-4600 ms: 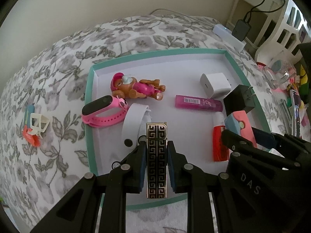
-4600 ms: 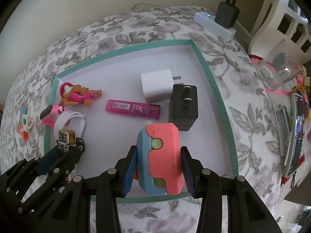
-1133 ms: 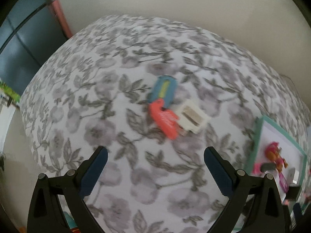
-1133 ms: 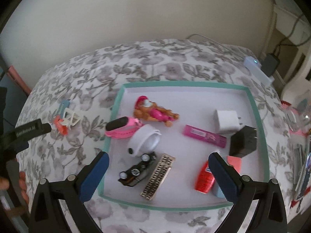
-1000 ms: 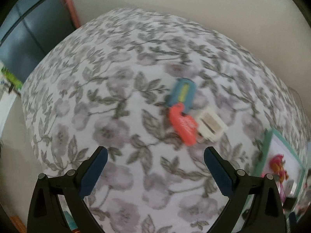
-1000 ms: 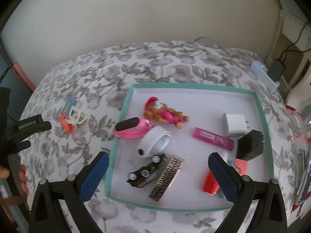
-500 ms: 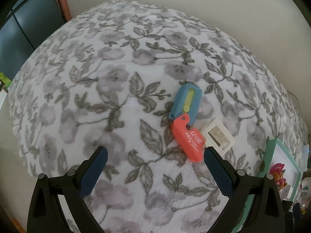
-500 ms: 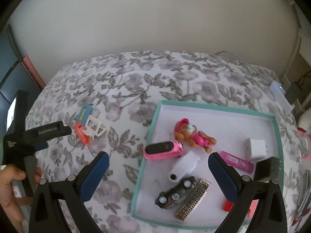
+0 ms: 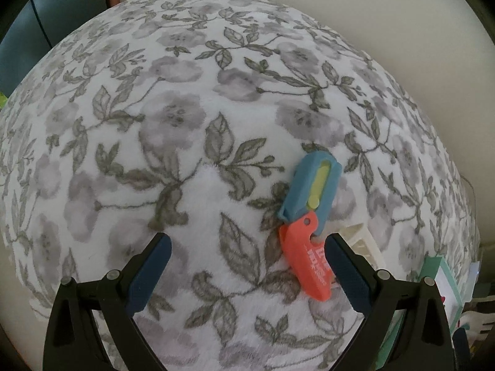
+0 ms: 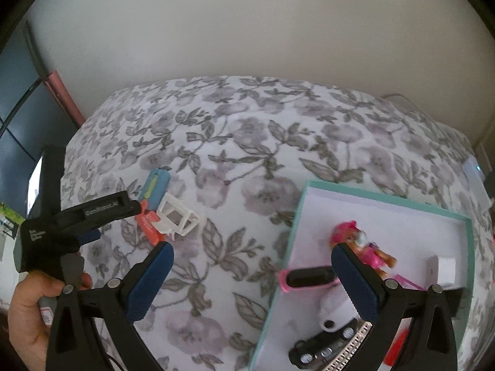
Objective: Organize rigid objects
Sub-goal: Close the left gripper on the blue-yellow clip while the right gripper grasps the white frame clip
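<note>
A blue and orange folding toy lies on the floral bedspread, with a white plastic frame piece beside it. My left gripper is open and empty, low over the spread, its right finger just beside the toy's orange part. In the right wrist view the same toy and the white frame piece lie at left, next to my left gripper. My right gripper is open and empty, held over the spread at the left edge of the teal-rimmed tray.
The tray holds a doll, a pink smart band, a white band, a black toy car, a patterned bar and a white charger. A wall stands behind the bed. A dark door is at the left.
Both grippers let go of their objects in the tray and opened. My left gripper moved left and down close to the folding toy. My right gripper rose and swung left.
</note>
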{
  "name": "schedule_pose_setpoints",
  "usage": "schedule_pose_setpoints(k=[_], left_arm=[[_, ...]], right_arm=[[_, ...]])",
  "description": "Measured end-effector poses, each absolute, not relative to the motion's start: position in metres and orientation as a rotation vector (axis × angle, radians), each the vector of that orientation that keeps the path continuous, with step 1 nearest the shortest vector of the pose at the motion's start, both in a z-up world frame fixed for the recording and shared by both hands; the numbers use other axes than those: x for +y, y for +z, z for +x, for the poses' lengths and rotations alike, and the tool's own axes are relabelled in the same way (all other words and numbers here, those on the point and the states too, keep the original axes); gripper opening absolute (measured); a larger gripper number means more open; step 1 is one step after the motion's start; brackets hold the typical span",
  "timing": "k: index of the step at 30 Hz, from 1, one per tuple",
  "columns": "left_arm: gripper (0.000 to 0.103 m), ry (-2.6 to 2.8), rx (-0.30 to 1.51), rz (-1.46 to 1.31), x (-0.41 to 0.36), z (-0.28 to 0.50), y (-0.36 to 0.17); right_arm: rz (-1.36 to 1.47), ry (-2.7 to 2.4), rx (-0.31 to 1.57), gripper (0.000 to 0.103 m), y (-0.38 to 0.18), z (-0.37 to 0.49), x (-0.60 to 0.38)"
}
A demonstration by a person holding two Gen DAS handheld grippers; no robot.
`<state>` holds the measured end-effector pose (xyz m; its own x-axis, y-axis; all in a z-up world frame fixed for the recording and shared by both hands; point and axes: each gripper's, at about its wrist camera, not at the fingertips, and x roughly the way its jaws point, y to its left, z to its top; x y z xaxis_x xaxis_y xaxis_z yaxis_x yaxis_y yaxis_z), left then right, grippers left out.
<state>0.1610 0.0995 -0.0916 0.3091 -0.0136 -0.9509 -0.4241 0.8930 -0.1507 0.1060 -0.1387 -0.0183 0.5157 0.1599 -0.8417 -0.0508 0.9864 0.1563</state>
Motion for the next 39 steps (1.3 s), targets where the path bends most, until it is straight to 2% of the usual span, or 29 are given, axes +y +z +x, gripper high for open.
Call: schedule_pose_setpoints(k=[10, 29, 31, 35, 39], left_arm=[[0.099, 0.219, 1.213, -0.419, 0.096, 0.184, -0.097], [0.097, 0.155, 1.234, -0.252, 0.068, 0.207, -0.118], [0.083, 0.162, 1.243, -0.236, 0.067, 0.206, -0.118], [0.073, 0.155, 1.257, -0.213, 0.067, 0.206, -0.115], [0.057, 0.141, 1.273, -0.196, 0.067, 0.206, -0.112]], right_arm=[[0.080, 0.152, 1.039, 0.103, -0.022, 0.126, -0.124], [0.014, 0.191, 1.088, 0.103, -0.052, 0.163, -0.093], [0.014, 0.192, 1.092, 0.103, -0.054, 0.163, -0.092], [0.024, 0.196, 1.105, 0.103, -0.060, 0.165, -0.088], [0.018, 0.208, 1.111, 0.103, -0.063, 0.167, -0.081]])
